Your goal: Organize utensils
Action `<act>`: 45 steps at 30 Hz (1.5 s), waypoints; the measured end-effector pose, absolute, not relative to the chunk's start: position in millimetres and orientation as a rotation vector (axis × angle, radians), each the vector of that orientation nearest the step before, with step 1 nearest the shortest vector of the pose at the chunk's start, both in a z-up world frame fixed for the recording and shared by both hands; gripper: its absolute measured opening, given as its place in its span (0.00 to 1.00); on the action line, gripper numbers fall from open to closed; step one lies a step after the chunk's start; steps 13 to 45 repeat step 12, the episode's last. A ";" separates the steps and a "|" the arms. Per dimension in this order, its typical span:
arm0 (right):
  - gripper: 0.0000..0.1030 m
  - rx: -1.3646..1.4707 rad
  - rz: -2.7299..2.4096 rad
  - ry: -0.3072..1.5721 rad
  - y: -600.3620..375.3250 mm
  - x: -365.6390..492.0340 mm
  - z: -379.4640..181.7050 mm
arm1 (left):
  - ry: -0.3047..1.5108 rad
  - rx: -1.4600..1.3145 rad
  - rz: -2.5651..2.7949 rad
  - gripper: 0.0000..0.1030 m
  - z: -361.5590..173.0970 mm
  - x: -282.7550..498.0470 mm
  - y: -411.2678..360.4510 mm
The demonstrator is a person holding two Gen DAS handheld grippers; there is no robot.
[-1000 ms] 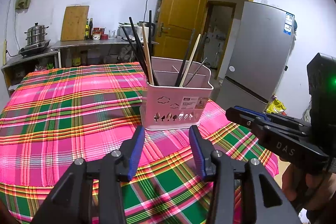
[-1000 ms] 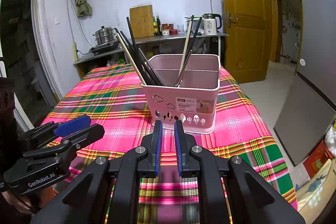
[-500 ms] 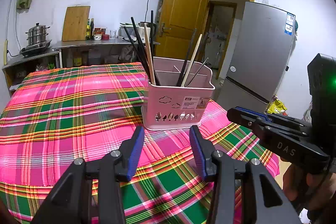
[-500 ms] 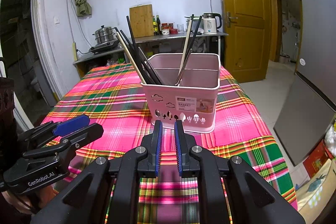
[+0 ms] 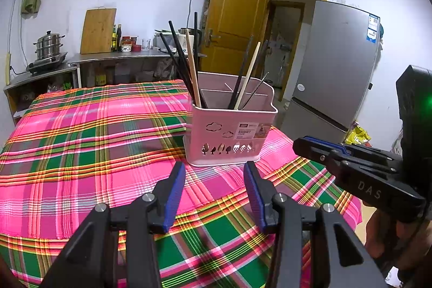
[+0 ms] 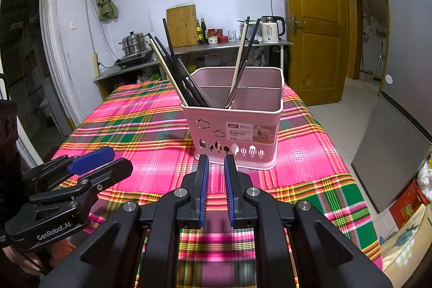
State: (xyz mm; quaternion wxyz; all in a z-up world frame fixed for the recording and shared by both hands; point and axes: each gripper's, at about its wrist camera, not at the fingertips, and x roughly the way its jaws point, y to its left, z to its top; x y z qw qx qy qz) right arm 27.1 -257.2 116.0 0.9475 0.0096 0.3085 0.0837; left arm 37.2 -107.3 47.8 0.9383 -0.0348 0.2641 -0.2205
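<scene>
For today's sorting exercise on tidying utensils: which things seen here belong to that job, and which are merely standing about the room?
Belong to the job:
pink basket
dark chopsticks
pale chopsticks
left gripper
right gripper

Just standing about:
cutting board
kettle
steamer pot
fridge

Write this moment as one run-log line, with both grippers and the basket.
left gripper: open, empty | right gripper: narrow gap, empty | pink basket: upright on plaid tablecloth, chopsticks inside | contact: none
</scene>
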 end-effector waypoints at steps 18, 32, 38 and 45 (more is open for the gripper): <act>0.11 0.019 0.167 0.632 -257.4 26.6 111.9 | 0.528 -0.059 -0.406 0.56 46.7 36.2 -107.5; 0.11 0.019 0.167 0.632 -257.4 26.6 111.9 | 0.528 -0.059 -0.406 0.56 46.7 36.2 -107.5; 0.11 0.019 0.167 0.632 -257.4 26.6 111.9 | 0.528 -0.059 -0.406 0.56 46.7 36.2 -107.5; 0.11 0.019 0.167 0.632 -257.4 26.6 111.9 | 0.528 -0.059 -0.406 0.56 46.7 36.2 -107.5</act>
